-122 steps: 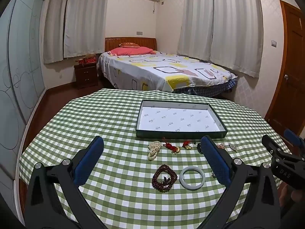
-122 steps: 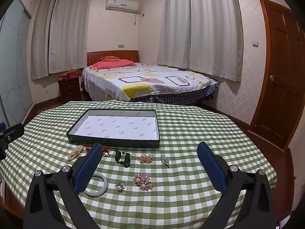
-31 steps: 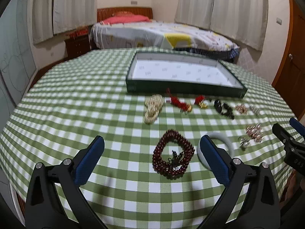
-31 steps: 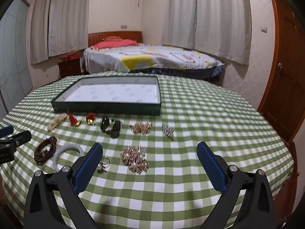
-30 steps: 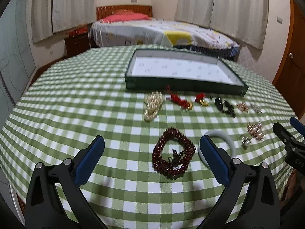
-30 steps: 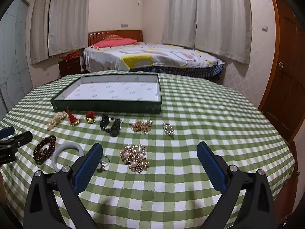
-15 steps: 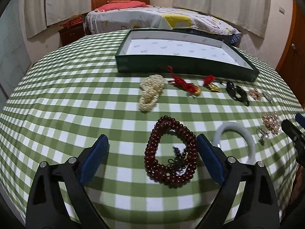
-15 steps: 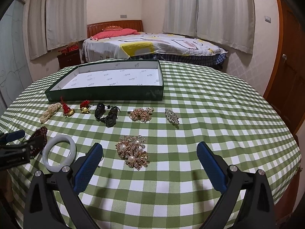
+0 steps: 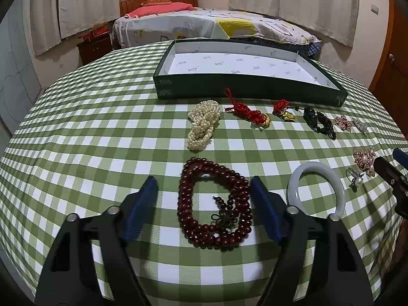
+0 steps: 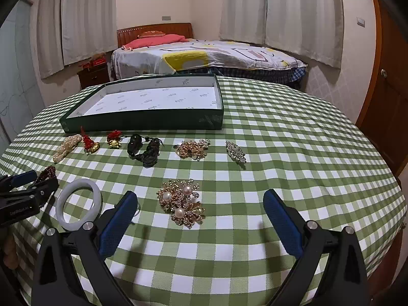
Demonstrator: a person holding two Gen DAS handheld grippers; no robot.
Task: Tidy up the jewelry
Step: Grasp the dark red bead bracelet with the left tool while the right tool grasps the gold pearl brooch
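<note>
Left hand-held gripper point(image 9: 204, 204) is being closed around the dark red wooden bead bracelet point(image 9: 214, 205) lying on the green checked table point(image 9: 89, 127), not yet squeezed, so it can be lifted into the green box point(image 9: 250, 89).

left tool point(image 9: 204, 204): black frame | blue pads (textured) | 2 silver screws

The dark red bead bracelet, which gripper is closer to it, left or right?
Left. The left gripper has its jaws on either side of the dark red bead bracelet, closing in but not yet pressing it. The right gripper hovers apart, over the gold pearl brooch.
</note>
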